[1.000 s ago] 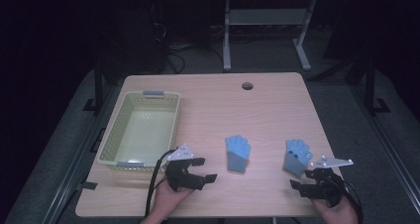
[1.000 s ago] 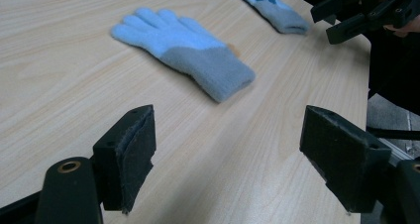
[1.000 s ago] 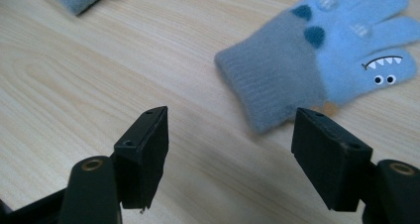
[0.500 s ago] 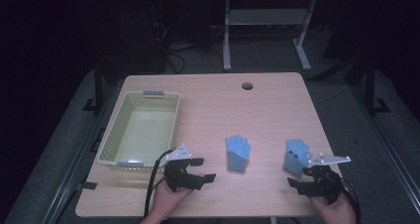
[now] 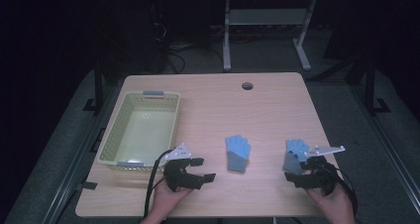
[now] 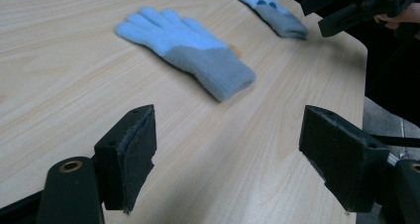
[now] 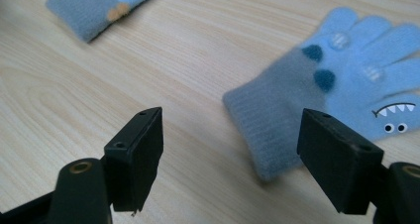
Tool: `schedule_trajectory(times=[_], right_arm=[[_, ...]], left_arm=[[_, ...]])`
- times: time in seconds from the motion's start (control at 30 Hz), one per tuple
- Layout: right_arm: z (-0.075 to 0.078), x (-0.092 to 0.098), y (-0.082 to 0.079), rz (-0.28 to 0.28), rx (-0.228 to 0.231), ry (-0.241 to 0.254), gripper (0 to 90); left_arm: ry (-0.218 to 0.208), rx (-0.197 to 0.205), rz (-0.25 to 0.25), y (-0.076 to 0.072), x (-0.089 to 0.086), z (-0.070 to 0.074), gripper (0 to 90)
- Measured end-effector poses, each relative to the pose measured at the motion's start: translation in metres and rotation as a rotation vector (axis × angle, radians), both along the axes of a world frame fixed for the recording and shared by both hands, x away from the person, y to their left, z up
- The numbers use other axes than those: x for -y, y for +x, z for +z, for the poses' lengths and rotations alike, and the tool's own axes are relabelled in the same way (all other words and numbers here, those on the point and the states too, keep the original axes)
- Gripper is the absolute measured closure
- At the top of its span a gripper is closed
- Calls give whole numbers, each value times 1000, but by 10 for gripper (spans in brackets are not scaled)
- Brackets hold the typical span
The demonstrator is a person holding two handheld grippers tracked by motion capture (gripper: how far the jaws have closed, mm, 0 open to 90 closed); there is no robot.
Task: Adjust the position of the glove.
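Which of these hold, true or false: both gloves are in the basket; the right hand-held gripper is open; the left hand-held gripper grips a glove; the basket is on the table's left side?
1. Both gloves are in the basket. False: the middle glove and the right glove lie on the table; the basket holds neither.
2. The right hand-held gripper is open. True; its jaws have just been opening, nothing between them.
3. The left hand-held gripper grips a glove. False: open, empty.
4. The basket is on the table's left side. True.

We see two pale-blue knitted gloves (image 5: 238,153) (image 5: 294,155) lying flat on our light wooden table (image 5: 218,105), a cream plastic basket (image 5: 141,130) to their left.
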State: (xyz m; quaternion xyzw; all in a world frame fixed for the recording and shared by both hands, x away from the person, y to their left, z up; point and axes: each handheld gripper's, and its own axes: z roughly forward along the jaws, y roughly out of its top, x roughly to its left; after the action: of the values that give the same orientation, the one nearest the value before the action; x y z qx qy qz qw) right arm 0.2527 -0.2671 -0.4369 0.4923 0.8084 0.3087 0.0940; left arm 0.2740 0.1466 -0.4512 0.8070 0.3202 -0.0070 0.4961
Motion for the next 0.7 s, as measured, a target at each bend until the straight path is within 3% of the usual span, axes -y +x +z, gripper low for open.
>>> schedule_trajectory(times=[0.23, 0.37, 0.7], right_arm=[[8, 0, 9, 3, 0, -11, 253], [14, -1, 18, 5, 0, -18, 252], [23, -3, 42, 11, -29, -43, 266]], left_arm=[[7, -3, -5, 0, -1, -1, 222], [-12, -9, 4, -2, -2, 0, 223], [-21, -11, 18, 0, -5, 0, 225]])
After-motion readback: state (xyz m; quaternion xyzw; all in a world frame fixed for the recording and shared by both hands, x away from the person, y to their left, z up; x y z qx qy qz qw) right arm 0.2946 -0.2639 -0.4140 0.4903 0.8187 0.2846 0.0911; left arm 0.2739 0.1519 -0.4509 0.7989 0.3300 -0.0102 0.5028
